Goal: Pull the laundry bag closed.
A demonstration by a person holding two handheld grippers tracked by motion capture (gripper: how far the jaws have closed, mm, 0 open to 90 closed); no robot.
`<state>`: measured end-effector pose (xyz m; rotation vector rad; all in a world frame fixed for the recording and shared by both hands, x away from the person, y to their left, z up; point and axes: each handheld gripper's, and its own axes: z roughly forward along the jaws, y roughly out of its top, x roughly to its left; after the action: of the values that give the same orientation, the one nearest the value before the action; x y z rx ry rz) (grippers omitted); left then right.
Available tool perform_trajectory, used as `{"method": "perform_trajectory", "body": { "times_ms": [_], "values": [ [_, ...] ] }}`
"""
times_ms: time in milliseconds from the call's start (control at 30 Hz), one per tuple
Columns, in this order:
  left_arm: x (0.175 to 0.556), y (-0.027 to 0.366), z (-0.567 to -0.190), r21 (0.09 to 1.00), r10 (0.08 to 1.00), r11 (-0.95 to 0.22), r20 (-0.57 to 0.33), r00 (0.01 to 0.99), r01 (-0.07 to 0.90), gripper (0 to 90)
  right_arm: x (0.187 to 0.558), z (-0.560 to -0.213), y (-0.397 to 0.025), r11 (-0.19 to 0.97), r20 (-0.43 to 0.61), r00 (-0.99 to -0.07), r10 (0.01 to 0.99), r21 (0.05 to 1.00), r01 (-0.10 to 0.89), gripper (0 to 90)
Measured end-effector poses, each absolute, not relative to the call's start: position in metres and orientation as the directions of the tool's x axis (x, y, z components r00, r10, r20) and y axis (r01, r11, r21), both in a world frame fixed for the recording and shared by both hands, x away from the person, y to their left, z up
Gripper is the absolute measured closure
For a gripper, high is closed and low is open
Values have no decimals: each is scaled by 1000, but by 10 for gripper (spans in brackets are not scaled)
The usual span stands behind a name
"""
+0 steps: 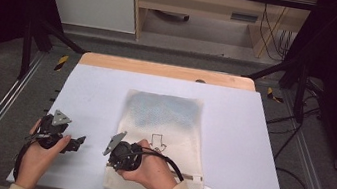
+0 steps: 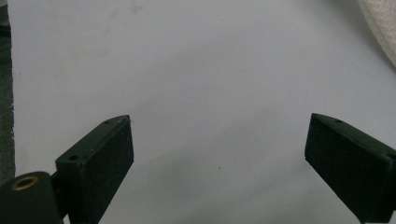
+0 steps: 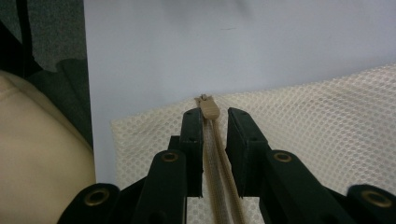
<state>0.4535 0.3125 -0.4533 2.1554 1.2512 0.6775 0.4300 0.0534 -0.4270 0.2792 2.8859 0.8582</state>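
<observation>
The right gripper (image 3: 215,126) hid most of the zipper pull (image 3: 208,107), so whether its jaws actually pinched it was perhaps unclear, and the mesh bag (image 3: 327,121) ran past the frame's edge.

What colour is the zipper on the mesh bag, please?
Tan zipper, clearest in the right gripper view.

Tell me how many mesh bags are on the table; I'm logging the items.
1. The mesh bag lies flat mid-table, its zipper end between the right gripper jaws. Nothing suggests another underneath.
</observation>
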Motion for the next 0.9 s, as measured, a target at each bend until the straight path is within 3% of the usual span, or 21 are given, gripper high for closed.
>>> {"method": "perform_trajectory", "body": {
  "times_ms": [433, 900],
  "values": [
    [450, 320, -451, 708, 898, -372, 111, 425, 600, 76, 441, -433, 75, 847, -20, -983, 181, 511, 146, 687],
    [438, 320, -443, 733, 897, -337, 59, 439, 590, 72, 445, -438, 80, 870, 6, -985, 170, 468, 153, 816]
  ]
}}
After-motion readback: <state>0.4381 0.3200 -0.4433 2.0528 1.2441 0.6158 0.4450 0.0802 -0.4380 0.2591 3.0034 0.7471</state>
